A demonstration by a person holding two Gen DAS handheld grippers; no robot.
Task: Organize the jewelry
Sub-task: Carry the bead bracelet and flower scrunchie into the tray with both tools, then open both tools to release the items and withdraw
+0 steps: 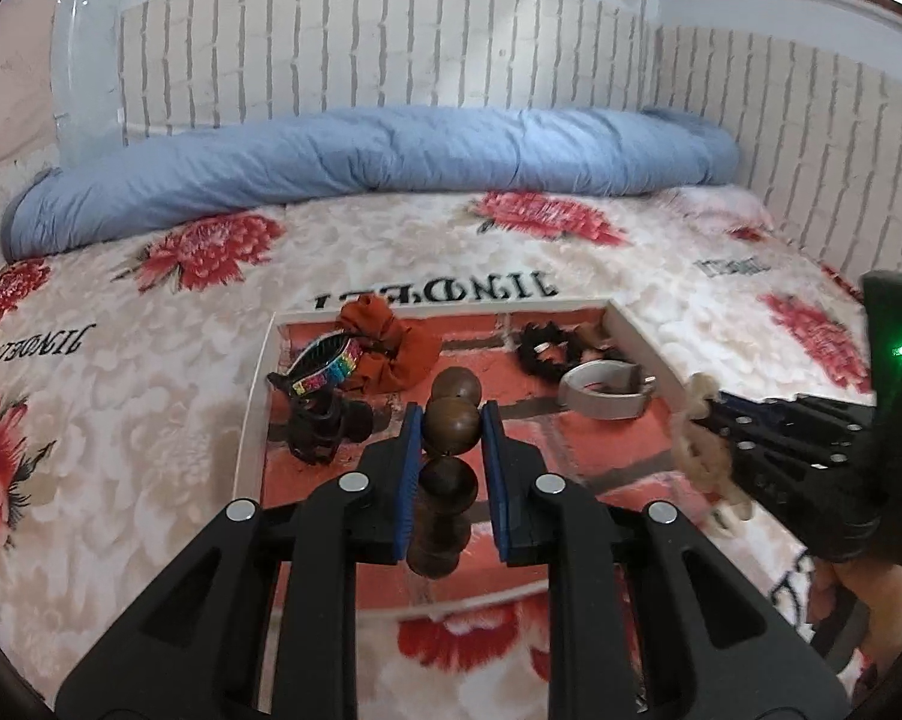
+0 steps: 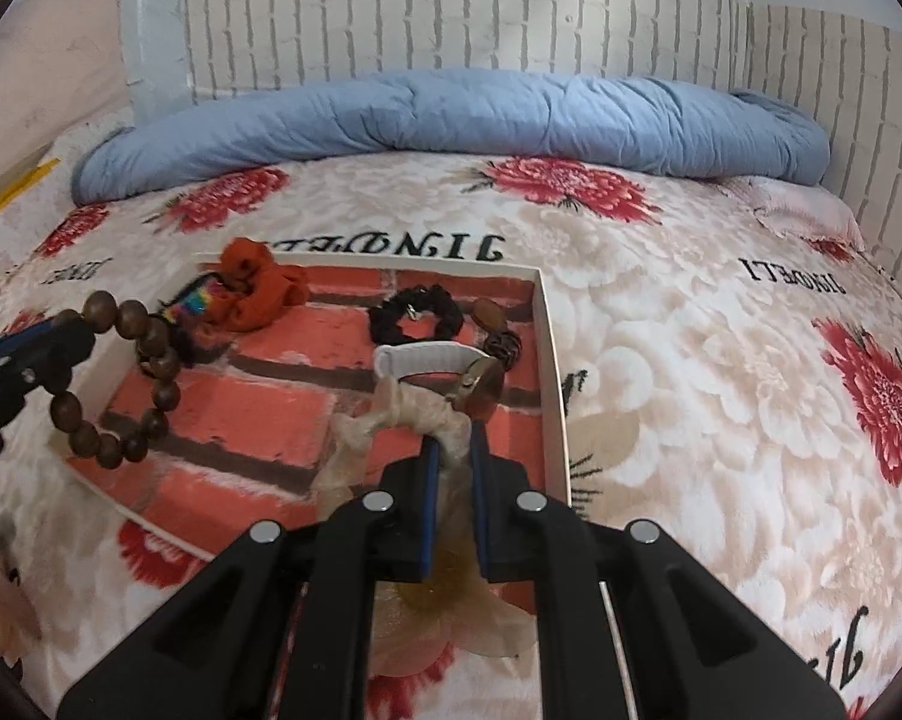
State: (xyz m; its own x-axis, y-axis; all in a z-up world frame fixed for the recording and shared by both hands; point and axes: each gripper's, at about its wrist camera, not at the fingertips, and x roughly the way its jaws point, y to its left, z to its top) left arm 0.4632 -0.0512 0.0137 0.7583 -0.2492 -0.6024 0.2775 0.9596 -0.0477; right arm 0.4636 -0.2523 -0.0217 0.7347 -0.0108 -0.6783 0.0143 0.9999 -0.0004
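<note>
My left gripper [image 1: 451,420] is shut on a brown wooden bead bracelet [image 1: 445,480], which hangs above a shallow white-rimmed tray [image 1: 253,408] lined with red brick print. To its right, my right gripper [image 1: 706,411] is shut on a beige sheer hair tie [image 1: 700,450]. In the right wrist view, that hair tie [image 2: 415,411] is pinched between the blue pads of the right gripper [image 2: 454,438] over the tray's [image 2: 550,360] right side. The left gripper [image 2: 82,324] carries the bracelet [image 2: 157,360] at the left.
In the tray lie an orange scrunchie [image 1: 391,348], a rainbow hair clip [image 1: 325,369], a black claw clip [image 1: 325,426], a black scrunchie [image 1: 547,348] and a white band [image 1: 601,396]. The tray rests on a floral bedspread [image 1: 121,420]. A rolled blue quilt [image 1: 361,156] lies against the brick-pattern wall.
</note>
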